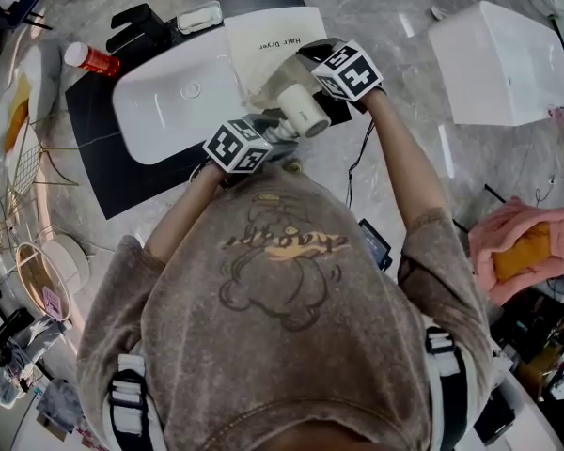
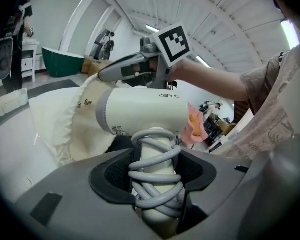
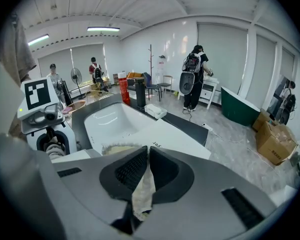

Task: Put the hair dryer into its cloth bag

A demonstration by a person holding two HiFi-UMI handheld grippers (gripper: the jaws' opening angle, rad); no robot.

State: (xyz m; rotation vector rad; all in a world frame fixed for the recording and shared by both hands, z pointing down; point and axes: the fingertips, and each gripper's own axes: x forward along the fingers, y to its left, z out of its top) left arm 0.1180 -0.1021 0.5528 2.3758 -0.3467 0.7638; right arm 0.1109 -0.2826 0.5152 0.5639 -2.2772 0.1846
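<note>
My left gripper is shut on the handle of the cream hair dryer, over the grey cord coiled round it. The dryer's barrel lies level, with its nozzle end at the gathered mouth of the cream cloth bag. In the left gripper view my right gripper holds the bag's rim up. The right gripper view has those jaws shut on a fold of the bag's cloth. The rest of the bag lies on the black mat beyond the dryer.
A white basin sits on the black mat left of the bag. A red bottle and a white dish lie behind it. A white box stands far right, a pink bag lower right. People stand far off.
</note>
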